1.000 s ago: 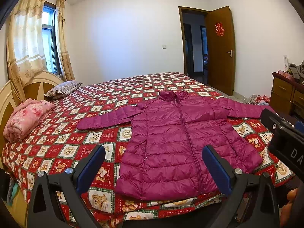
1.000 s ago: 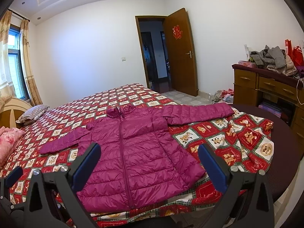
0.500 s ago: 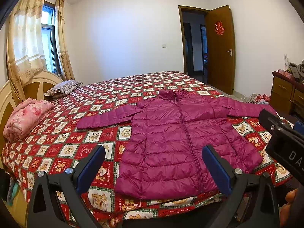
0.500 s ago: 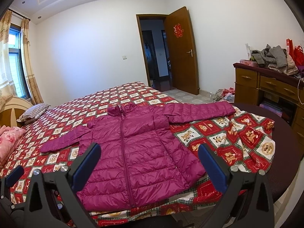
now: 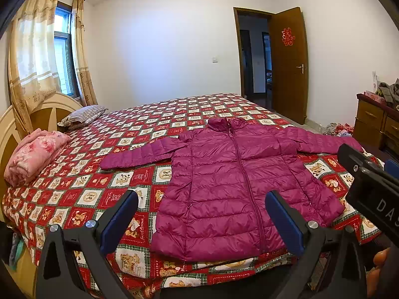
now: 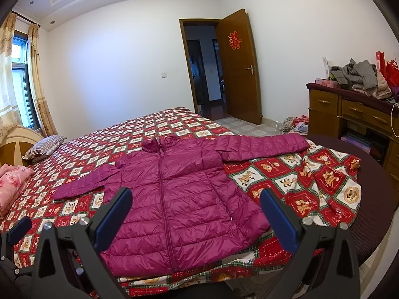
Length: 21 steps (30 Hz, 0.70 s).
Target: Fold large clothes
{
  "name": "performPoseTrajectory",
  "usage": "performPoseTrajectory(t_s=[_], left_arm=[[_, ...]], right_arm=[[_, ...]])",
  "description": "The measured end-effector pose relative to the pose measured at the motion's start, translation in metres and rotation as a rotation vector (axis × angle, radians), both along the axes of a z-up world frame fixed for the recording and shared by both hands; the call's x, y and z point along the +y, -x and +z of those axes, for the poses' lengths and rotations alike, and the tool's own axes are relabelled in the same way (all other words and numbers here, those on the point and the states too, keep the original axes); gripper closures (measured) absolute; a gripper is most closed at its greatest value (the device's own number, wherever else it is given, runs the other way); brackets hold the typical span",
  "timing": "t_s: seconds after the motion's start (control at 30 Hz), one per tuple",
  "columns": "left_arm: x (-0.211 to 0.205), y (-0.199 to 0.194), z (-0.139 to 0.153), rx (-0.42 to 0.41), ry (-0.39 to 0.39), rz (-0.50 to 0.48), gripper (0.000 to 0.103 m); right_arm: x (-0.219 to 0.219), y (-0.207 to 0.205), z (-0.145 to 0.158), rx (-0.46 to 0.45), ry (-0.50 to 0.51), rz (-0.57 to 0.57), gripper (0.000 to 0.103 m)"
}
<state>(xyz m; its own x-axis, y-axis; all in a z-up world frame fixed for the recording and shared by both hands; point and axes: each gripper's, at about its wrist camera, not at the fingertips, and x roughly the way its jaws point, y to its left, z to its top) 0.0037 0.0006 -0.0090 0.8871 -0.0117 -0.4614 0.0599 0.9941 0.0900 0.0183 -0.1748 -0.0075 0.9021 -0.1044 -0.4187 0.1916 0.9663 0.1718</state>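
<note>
A magenta quilted puffer jacket (image 5: 232, 189) lies flat and zipped on the bed, sleeves spread to both sides, hem toward me; it also shows in the right wrist view (image 6: 174, 199). My left gripper (image 5: 202, 214) is open and empty, held above the bed's near edge in front of the hem. My right gripper (image 6: 195, 211) is open and empty, also in front of the hem. The right gripper's body shows at the right edge of the left wrist view (image 5: 369, 189).
The bed (image 5: 139, 124) has a red checked bear-print cover. A folded pink blanket (image 5: 35, 154) and striped pillow (image 5: 82, 117) lie by the headboard. A wooden dresser (image 6: 354, 114) piled with clothes stands right. An open door (image 6: 237, 67) is behind.
Both grippers have risen or tilted slightly, so the jacket sits a little lower in view. Both stay open; the jacket has not moved.
</note>
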Motion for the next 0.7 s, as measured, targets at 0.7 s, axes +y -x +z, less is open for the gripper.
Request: performPoseTrajectory(t_s=[0.7], left_arm=[[-0.0016, 0.0008, -0.0013, 0.003, 0.001, 0.000, 0.001]], right_arm=[[0.0003, -0.0001, -0.0001, 0.003, -0.002, 0.003, 0.000]])
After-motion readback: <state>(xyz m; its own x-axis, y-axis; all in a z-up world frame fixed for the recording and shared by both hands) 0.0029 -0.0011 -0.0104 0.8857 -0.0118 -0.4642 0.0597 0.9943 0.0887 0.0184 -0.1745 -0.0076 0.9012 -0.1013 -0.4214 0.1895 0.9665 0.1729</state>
